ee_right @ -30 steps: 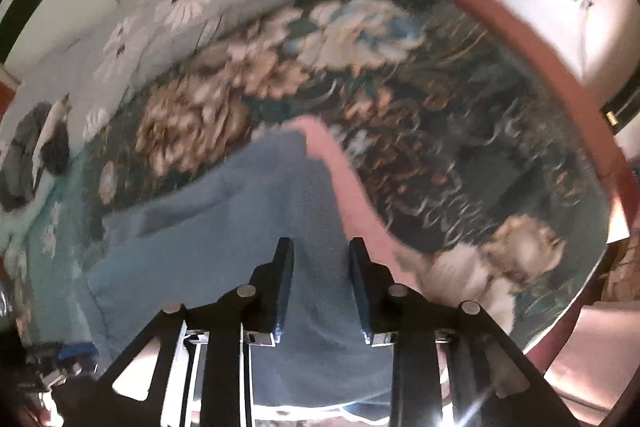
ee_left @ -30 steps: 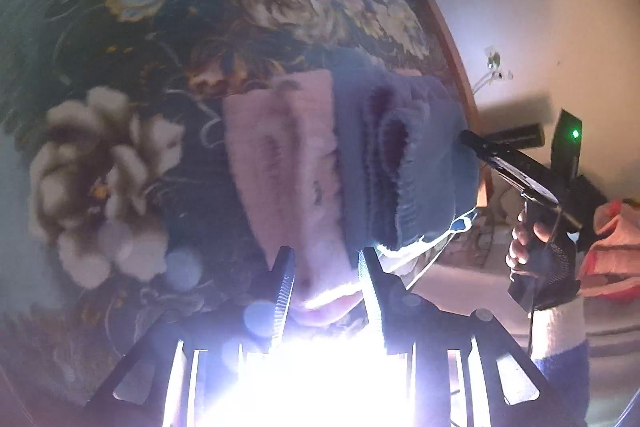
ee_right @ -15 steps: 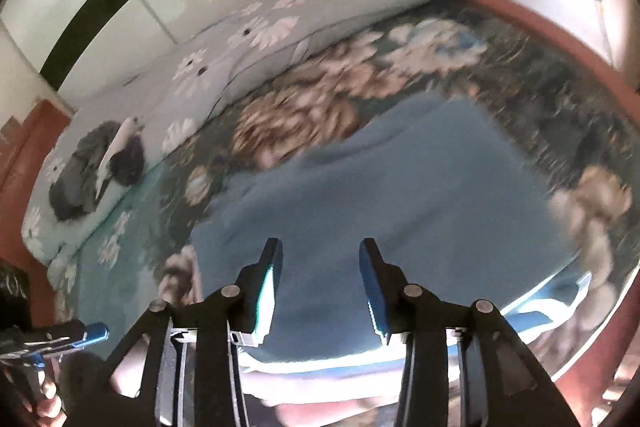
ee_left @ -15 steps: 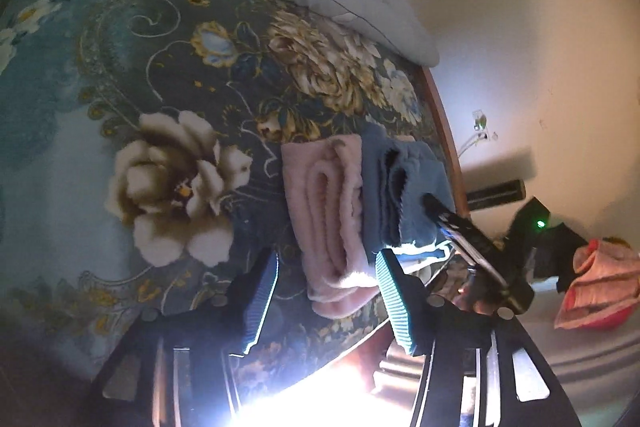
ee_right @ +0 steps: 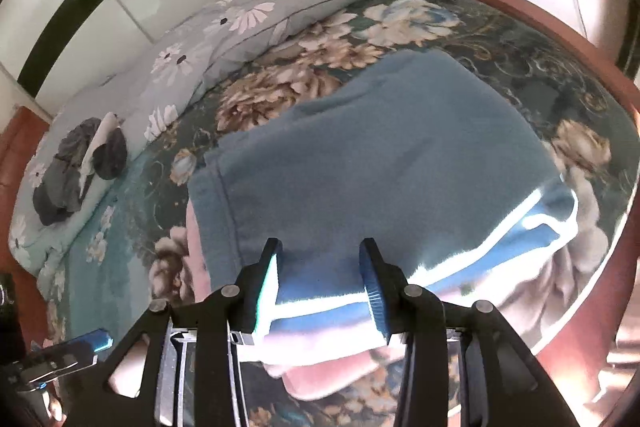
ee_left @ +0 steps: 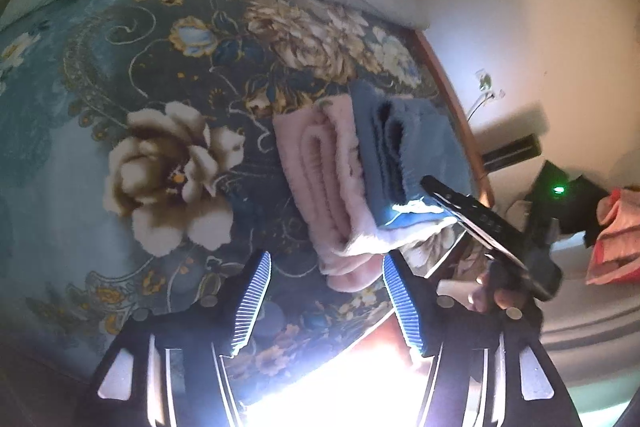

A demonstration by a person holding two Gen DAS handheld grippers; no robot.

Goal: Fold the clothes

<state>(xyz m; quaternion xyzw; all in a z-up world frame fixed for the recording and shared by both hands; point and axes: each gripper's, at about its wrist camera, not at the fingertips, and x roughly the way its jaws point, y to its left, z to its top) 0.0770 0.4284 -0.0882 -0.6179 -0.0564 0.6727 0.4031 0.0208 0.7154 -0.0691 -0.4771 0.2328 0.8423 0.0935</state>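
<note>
A folded blue garment (ee_left: 404, 147) lies on top of a folded pink garment (ee_left: 320, 183) at the edge of a bed with a dark floral cover (ee_left: 160, 107). My left gripper (ee_left: 326, 267) is open and empty, pulled back from the stack's near end. The right gripper's fingers (ee_left: 472, 211) show beside the stack there. In the right wrist view my right gripper (ee_right: 320, 259) is open and empty just above the blue garment (ee_right: 380, 155); the pink garment (ee_right: 320, 371) shows under it.
A grey flowered quilt (ee_right: 248, 15) lies along the far side of the bed with dark clothing (ee_right: 80, 167) on it. The bed's wooden edge (ee_right: 560, 39) runs by the wall. A red-pink cloth (ee_left: 616, 235) sits off the bed.
Both grippers have opened and pulled back from the stack. The left one let go of the pink and blue garments; the stack now lies free on the bed.
</note>
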